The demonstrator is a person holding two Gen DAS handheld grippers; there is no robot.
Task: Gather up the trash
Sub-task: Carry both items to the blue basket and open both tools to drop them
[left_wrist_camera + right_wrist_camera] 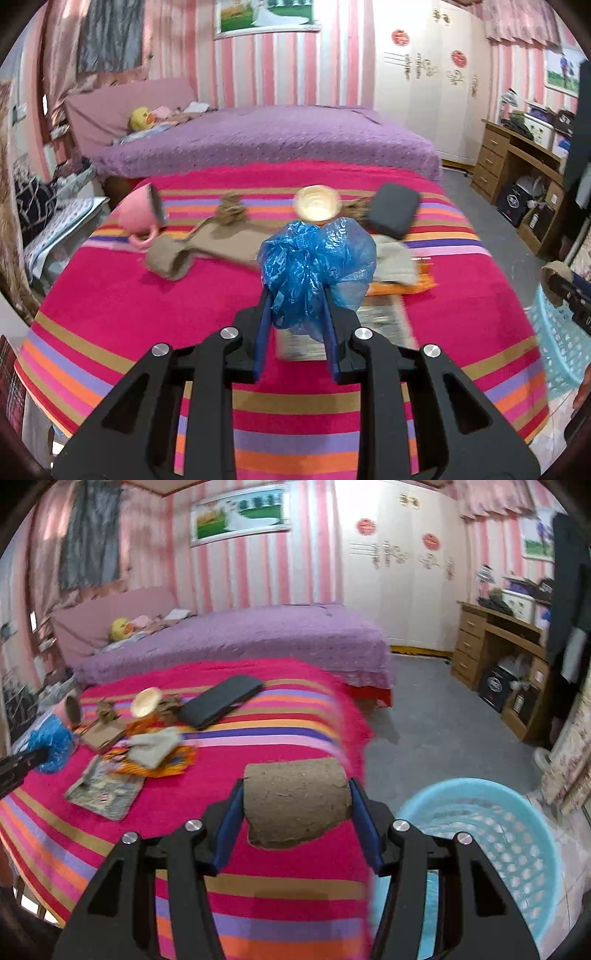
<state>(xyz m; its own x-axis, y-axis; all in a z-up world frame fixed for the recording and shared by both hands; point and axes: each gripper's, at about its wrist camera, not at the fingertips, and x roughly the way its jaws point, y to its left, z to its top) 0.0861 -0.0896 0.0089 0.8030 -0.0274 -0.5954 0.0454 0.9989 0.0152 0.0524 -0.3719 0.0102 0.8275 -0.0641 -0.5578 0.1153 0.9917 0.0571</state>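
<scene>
Right tool [295,805] gripping cardboard tube [295,801], basket [480,830] just right, near. Left tool [295,314] clamped on blue bag [314,266], farther left of basket.

Bag [316,266]: blue. Blanket [110,306]: magenta with orange, purple, tan stripes. Cup [138,216] pink; basket [491,823] light blue; walls [280,66] pink-striped.

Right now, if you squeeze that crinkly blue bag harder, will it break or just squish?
Probably just squish. The blue plastic bag already bunches in wrinkles between the left gripper's fingers, so it looks thin and floppy. It likely weighs very little, and its shiny film could slip.
</scene>
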